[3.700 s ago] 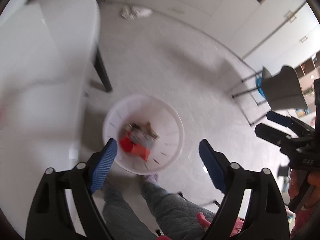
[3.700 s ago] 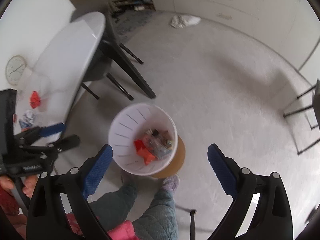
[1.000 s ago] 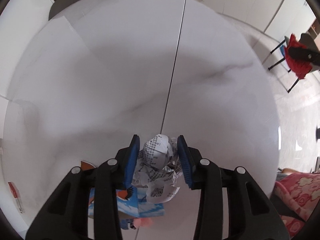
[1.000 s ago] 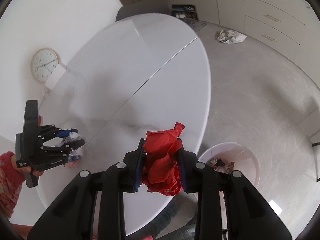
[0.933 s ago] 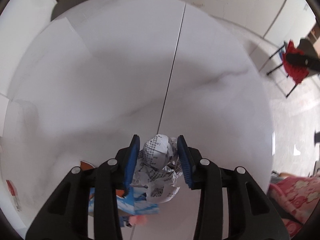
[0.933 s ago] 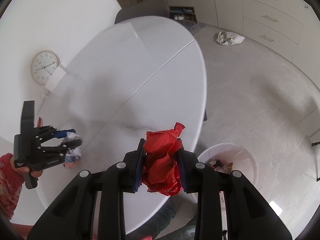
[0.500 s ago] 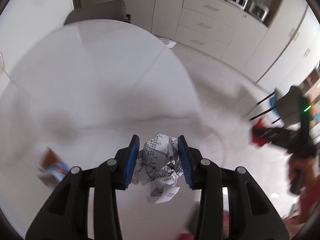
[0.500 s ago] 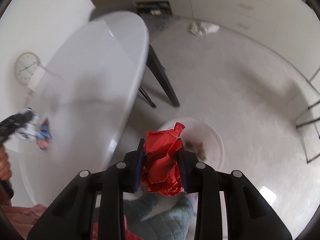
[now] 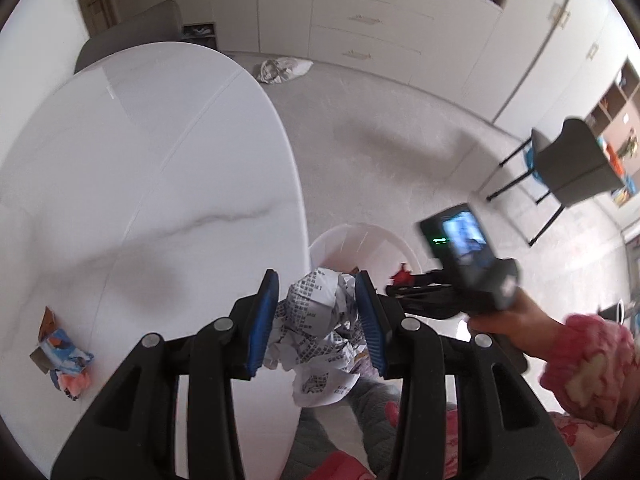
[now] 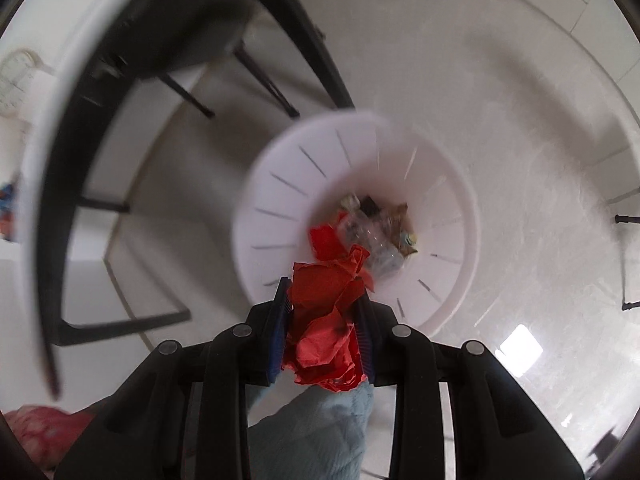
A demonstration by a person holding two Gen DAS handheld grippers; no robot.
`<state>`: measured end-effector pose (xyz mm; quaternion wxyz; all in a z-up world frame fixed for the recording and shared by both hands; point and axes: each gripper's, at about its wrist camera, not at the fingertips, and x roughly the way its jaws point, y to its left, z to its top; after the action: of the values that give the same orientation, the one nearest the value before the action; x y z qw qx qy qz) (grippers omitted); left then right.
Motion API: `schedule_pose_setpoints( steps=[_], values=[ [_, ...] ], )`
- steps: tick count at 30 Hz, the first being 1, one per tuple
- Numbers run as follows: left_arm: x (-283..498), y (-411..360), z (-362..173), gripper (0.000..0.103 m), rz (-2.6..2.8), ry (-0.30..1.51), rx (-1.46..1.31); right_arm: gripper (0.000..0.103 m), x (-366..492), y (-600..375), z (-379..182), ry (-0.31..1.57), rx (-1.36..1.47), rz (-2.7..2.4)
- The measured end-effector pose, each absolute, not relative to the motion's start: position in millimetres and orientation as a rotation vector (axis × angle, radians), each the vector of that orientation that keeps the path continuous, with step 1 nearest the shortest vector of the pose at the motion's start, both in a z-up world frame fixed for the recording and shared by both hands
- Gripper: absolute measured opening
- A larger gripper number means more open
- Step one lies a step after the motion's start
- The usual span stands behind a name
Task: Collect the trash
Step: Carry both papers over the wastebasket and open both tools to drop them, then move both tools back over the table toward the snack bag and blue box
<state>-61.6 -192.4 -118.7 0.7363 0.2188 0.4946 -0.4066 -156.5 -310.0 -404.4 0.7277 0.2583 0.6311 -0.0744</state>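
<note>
Red wrapper, crumpled, clamped over bin.

Red crumpled wrapper over white slotted bin — black-printed white receipt between blue-padded black tongs; grey-veined white worktop.
</note>
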Motion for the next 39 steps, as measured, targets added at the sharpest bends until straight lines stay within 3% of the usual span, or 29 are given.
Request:
schedule_pose_setpoints(
  steps=[1, 3, 5, 9, 11, 18, 20, 24, 28, 35, 39],
  values=[
    [-64.8, -198.6, -123.8, 0.039, -0.896, 1.095, 0.494, 0.034, -153.8, -311.1, -414.2, 1.406, 0.566, -0.162],
    [-69.2, -204.3, -130.4, 0.039, -0.888, 1.107, 0.517, 0.047, -149.4, -311.3, -438.7, 1.433, 0.571, -0.16],
    [-70.9, -219.6, -139.6, 0.039, -0.875, 1.119, 0.541, 0.08, -148.6, -311.4, -454.3, 1.435, 0.567, -0.178],
    [-81.6, -230.3, -153.4, 0.039, -0.848, 1.144, 0.573, 0.09, -155.5, -316.5, -457.1, 1.415, 0.55, -0.193],
    [-83.5, -237.6, -160.8, 0.039, -0.85, 1.154, 0.58, 0.1, -165.9, -327.7, -447.6, 1.399, 0.586, -0.186],
    [-98.7, -270.9, -196.8, 0.043, -0.899, 1.196, 0.612, 0.101, -230.3, -372.3, -387.7, 1.289, 0.612, -0.305],
    [-101.5, -282.5, -217.0, 0.049, -0.904, 1.231, 0.623, 0.101, -249.4, -381.0, -374.6, 1.267, 0.622, -0.34],
    [-108.8, -299.6, -259.7, 0.078, -0.906, 1.299, 0.611, 0.101, -282.7, -400.4, -357.4, 1.243, 0.642, -0.395],
    [-116.5, -306.1, -282.6, 0.079, -0.888, 1.367, 0.592, 0.101, -299.4, -413.7, -345.8, 1.23, 0.655, -0.412],
    [-113.5, -278.5, -211.9, 0.079, -0.861, 1.268, 0.438, 0.101, -284.2, -405.2, -300.0, 1.145, 0.605, -0.352],
    [-109.7, -246.4, -138.3, 0.095, -0.795, 1.087, 0.372, 0.101, -262.0, -386.4, -241.2, 1.035, 0.494, -0.297]
  ],
)
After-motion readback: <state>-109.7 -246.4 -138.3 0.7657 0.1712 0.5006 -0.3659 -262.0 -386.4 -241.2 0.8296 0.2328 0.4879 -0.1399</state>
